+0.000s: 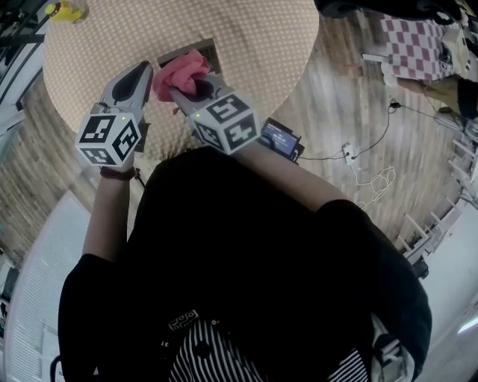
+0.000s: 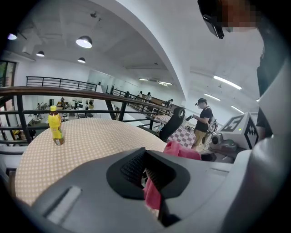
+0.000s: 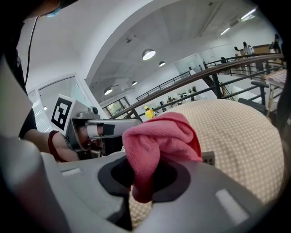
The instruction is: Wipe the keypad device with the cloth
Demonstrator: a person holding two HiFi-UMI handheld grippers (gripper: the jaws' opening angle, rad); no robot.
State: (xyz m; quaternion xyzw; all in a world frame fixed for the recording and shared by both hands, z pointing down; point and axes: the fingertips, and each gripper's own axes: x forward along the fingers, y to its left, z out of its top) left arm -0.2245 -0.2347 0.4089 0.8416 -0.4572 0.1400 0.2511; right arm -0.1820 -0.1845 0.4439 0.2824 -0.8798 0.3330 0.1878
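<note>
Round tabletop (image 1: 246, 45) in dotted beige fabric over a plank floor; the pink cloth (image 1: 179, 73) sits bunched over the keypad device (image 1: 208, 51).
The device lies flat at the tabletop's 6 o'clock edge, its visible far edge running roughly 8 to 2 o'clock (the rest is hidden, so its long axis is unclear). The right tool (image 1: 181, 91) is clenched on the soft, folded terry cloth. The left tool (image 1: 142, 71), just beside at 9 o'clock, has its ribbed jaws drawn together. A yellow bottle (image 1: 66, 10) stands upright at 10 o'clock.
</note>
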